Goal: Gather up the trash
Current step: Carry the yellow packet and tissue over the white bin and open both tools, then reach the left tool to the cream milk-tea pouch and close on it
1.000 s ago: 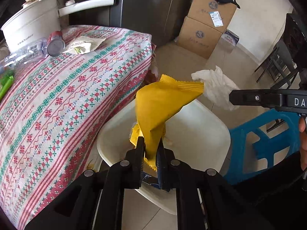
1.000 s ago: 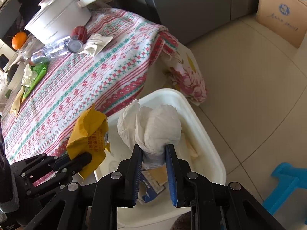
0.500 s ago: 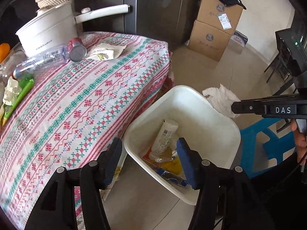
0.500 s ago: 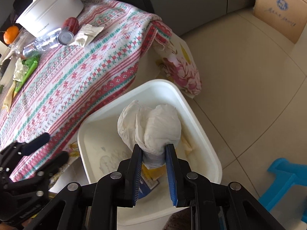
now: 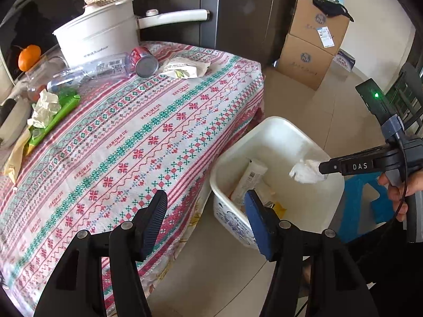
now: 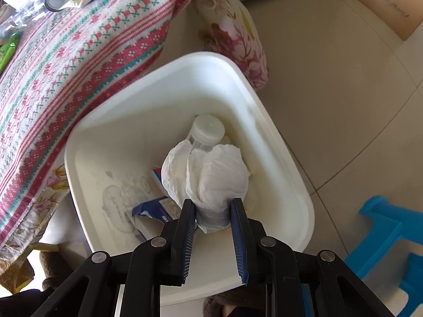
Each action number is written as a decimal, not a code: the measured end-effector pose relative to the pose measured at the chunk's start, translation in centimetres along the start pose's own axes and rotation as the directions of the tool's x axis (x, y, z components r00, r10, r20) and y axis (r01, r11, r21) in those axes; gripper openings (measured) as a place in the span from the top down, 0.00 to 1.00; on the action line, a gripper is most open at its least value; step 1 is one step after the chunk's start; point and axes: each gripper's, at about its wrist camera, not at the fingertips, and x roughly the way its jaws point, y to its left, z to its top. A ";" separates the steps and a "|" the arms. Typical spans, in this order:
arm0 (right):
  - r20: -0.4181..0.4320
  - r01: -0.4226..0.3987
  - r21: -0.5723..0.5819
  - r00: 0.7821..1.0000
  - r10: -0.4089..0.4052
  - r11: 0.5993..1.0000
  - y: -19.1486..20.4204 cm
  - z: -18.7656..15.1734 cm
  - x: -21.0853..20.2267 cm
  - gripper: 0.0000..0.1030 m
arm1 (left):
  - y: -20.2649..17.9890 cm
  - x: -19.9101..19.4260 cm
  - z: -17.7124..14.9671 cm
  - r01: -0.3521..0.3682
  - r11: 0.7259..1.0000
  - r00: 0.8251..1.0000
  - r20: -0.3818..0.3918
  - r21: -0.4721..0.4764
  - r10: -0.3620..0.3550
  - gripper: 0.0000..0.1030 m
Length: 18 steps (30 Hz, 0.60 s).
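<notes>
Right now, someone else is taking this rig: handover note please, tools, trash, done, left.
Left tool: open, holding nothing, over the edge of the patterned tablecloth.
Right tool: shut on the crumpled white tissue, held over the white plastic bin on the floor.
Done: the bin already holds a white capped bottle, a blue carton and a yellow wrapper.
Left: release the tissue, then clear the table: red can, clear plastic bottle, white sachet, green wrapper, crumpled paper.
</notes>
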 end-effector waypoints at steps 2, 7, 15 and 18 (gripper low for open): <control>-0.003 -0.013 0.025 1.000 0.013 1.000 -0.3 0.0 0.0 0.64 | 0.2 -0.3 -0.2 -0.008 1.000 1.000 0.006 0.001 0.008 0.33; 0.043 -0.032 0.053 0.999 0.029 0.998 -0.5 0.0 -1.1 0.45 | 0.5 -1.0 -0.6 -0.029 1.000 1.000 0.014 0.001 0.029 0.28; 0.089 -0.048 0.027 0.995 0.046 0.998 0.9 -0.2 -2.8 0.38 | 1.8 -1.8 -1.0 -0.033 0.998 0.999 0.020 -0.046 0.034 0.19; 0.113 -0.058 0.012 0.992 0.056 0.998 1.5 -0.1 -3.3 0.34 | 2.4 -2.1 -1.1 -0.049 0.997 0.998 0.022 -0.061 0.050 0.17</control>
